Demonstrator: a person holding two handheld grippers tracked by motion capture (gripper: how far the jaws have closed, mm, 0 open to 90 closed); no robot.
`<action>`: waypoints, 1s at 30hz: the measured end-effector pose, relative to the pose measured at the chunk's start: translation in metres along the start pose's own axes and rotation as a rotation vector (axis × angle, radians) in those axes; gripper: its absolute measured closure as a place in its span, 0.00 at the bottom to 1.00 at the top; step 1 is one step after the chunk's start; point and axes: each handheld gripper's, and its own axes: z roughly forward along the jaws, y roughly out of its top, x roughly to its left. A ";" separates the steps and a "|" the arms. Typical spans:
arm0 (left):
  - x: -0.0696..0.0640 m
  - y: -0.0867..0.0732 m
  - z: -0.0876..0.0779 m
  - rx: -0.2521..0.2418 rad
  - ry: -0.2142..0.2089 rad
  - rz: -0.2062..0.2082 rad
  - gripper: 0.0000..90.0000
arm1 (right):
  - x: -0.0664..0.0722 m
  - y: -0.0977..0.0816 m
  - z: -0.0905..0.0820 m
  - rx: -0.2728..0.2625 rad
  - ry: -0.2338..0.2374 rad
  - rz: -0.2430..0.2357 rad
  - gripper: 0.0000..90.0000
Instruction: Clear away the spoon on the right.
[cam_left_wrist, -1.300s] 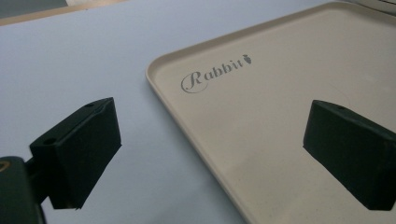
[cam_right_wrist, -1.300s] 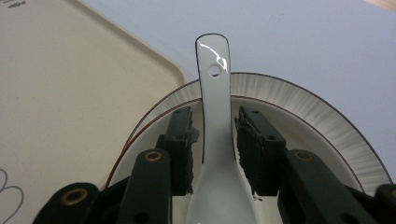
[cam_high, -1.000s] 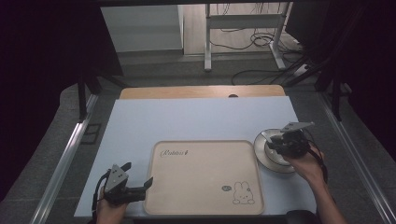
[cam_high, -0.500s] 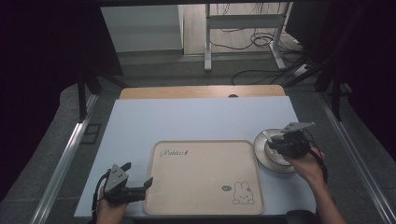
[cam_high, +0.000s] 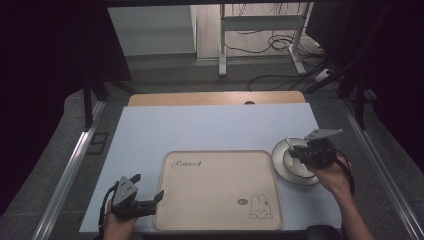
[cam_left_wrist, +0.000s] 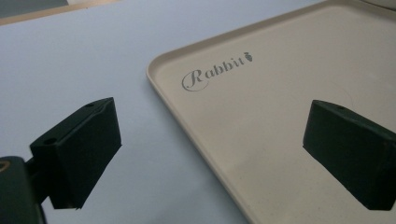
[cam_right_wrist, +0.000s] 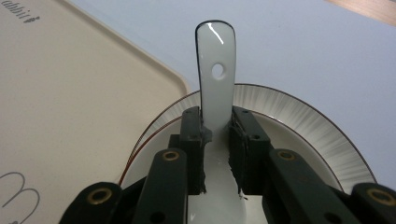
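Observation:
A beige tray with "Rabbit" lettering and a bunny drawing lies at the front middle of the blue table mat. To its right sits a white plate with a ribbed rim. Over the plate, my right gripper is shut on the handle of a white ceramic spoon, whose holed handle end points away past the plate's rim. My left gripper rests open at the tray's front left corner, one jaw over the mat and one over the tray, with nothing between them.
The blue mat covers most of the wooden table, with bare wood along the far edge. Metal rails run along both sides of the table. Cables and table legs lie on the floor beyond.

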 end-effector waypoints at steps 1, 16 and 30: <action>0.000 0.000 0.000 0.000 0.000 0.000 0.05 | 0.000 0.001 -0.001 0.000 0.000 0.000 0.85; 0.000 0.000 0.000 0.001 0.000 0.000 0.05 | 0.003 0.012 -0.016 -0.008 -0.008 -0.015 0.85; 0.000 0.000 0.000 -0.003 0.000 -0.001 0.05 | 0.015 0.029 -0.039 -0.013 0.009 -0.032 0.85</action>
